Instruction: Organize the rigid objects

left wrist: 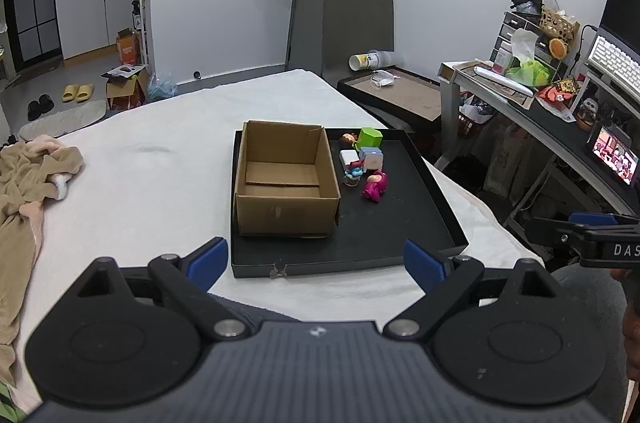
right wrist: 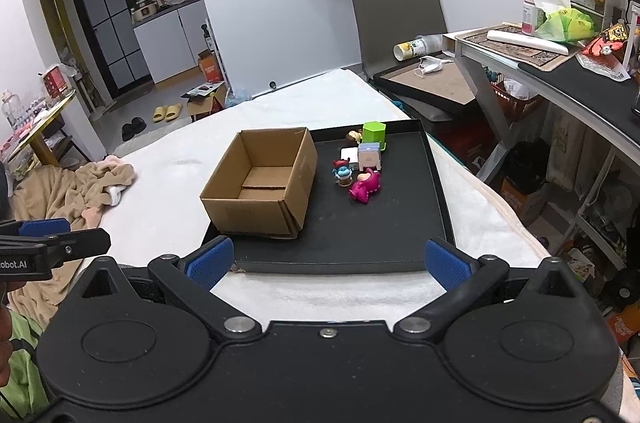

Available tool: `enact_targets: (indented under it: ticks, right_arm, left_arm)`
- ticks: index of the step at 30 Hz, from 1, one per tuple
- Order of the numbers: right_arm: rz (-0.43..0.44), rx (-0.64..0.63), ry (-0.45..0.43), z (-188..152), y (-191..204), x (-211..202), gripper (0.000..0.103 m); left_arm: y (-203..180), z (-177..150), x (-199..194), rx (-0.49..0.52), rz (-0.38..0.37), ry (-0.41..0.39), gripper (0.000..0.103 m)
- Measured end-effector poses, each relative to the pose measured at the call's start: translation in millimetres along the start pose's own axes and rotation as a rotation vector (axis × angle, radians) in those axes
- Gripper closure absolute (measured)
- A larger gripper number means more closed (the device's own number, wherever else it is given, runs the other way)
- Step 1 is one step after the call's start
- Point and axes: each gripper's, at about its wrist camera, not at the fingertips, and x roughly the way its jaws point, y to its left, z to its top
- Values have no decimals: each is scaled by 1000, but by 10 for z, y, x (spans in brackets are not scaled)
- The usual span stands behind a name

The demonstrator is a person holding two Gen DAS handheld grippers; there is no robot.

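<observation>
Nearest your lens in each view is your own tool: the left gripper [left wrist: 316, 263] and the right gripper [right wrist: 328, 261] both sit at the bottom of their frames with the blue pads spread wide apart and nothing between them, well short of the black tray [left wrist: 424, 223] that rests on the white bed cover [left wrist: 160, 151]. Beyond the pads, in the middle of the left-wrist frame, the cardboard box [left wrist: 286, 179] stands open and bare inside, on the tray's left half. Just right of it, toward centre right, the small things cluster close together: a pink figure [left wrist: 375, 185] nearest you, a blue-and-red figurine [left wrist: 353, 175] beside it, a white block [left wrist: 349, 157], a pale cube [left wrist: 371, 159], a green box [left wrist: 370, 138] and a small brown figure [left wrist: 349, 139] behind. You look to be at the very start, with no piece yet packed. Your next move likely calls for bringing one gripper forward over the tray's near rim, centring the pads on the pink figure, which has the freest sides, and closing without knocking its neighbours.
</observation>
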Motion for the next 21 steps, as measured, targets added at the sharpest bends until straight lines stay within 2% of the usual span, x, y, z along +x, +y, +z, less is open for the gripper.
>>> enact_targets:
  ticks: [8,21]
  right_arm:
    - [9,-16,5,-30,5,93,0]
    - [0,10,-4,-4,-190,533,0]
  left_arm:
    - [78,-12,115,-20,-4,-12,9]
    - [323,47,587,-53,25,-2,9]
